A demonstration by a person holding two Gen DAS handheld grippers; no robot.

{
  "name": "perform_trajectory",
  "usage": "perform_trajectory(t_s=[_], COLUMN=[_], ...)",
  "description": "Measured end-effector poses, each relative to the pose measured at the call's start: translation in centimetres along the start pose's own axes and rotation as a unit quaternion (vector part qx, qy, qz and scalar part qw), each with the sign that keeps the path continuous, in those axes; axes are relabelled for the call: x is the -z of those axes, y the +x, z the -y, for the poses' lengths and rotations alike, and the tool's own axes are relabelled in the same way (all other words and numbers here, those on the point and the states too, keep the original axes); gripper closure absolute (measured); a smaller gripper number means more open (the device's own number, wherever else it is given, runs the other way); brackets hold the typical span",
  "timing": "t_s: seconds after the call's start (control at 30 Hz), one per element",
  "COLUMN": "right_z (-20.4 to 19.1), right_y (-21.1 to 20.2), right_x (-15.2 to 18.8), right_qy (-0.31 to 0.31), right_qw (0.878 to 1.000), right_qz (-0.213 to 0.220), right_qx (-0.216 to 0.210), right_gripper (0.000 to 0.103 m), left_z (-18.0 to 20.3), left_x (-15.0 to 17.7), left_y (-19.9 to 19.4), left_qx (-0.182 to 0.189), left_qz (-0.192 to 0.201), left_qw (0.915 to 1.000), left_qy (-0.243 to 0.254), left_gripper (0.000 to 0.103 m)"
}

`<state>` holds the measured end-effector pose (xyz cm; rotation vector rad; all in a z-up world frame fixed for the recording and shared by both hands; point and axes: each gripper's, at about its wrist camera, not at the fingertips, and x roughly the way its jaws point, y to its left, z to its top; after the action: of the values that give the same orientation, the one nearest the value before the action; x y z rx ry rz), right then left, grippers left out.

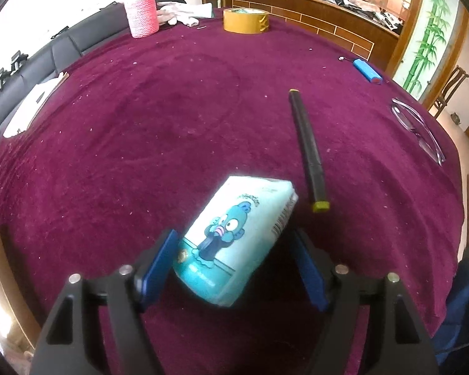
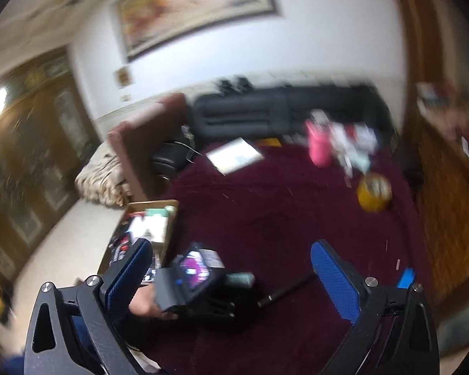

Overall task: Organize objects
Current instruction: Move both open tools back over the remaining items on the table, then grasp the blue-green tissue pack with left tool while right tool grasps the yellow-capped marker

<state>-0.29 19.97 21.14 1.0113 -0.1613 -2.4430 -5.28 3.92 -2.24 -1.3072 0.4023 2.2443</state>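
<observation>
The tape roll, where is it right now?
In the left wrist view, the tape roll sits at the table's far edge, right of the pink bottle.

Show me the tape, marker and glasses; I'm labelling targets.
tape [image 1: 246,21], left wrist view, outer side wall
marker [image 1: 306,143], left wrist view, mid barrel
glasses [image 1: 417,129], left wrist view, frame

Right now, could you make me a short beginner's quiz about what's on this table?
1. True or false: the tissue pack sits between the left gripper's fingers.
2. What lies beside the pack: A) black marker, B) spoon, C) scissors?
3. What colour is the bottle at the far edge of the tablecloth?

Key: 1 true; 2 A; 3 pink.
</observation>
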Motion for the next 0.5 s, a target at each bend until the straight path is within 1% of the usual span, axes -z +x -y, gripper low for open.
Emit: perform_trajectory(t_s=[0.07,0.1,0.17,0.27,0.33,0.4,0.47,0.5], right_z=[2.7,4.7,6.6,9.7,10.8,12.1,13.2,13.6], right_y=[1.9,3.5,5.5,9.5,11.3,13.4,15.1,16.1], right_x=[0.3,0.9,1.9,4.4,5.6,7.1,8.3,9.0], right_qy=[0.036,0.064,0.094,0.142,0.157,0.181,0.196,0.204], right_qw=[0.999,0.997,0.994,0.985,0.981,0.974,0.969,0.965], right_qz=[-0.022,-0.036,-0.058,-0.098,-0.115,-0.136,-0.151,-0.162], right_qx=[0.000,-0.001,0.002,0.005,0.007,0.009,0.013,0.015], right_gripper=[0.000,0.000,0.000,0.002,0.005,0.011,0.017,0.019], left_z=[0.1,0.2,0.2,-0.2,-0.6,-1.3,-2.2,-2.7], left_x=[0.0,-0.1,0.0,-0.1,-0.3,-0.4,-0.4,-0.4], left_y=[0.5,0.6,0.8,1.1,1.1,1.0,0.8,0.7], left_qx=[-0.009,-0.012,-0.013,-0.005,-0.003,-0.002,-0.007,-0.012], left_qz=[-0.001,0.000,0.008,0.018,0.028,0.044,0.053,0.055], left_qw=[1.0000,0.9999,0.9999,0.9998,0.9993,0.9975,0.9950,0.9937], left_qy=[0.002,0.005,0.006,-0.008,-0.025,-0.055,-0.085,-0.097], left_gripper=[0.029,0.029,0.029,0.029,0.030,0.040,0.064,0.071])
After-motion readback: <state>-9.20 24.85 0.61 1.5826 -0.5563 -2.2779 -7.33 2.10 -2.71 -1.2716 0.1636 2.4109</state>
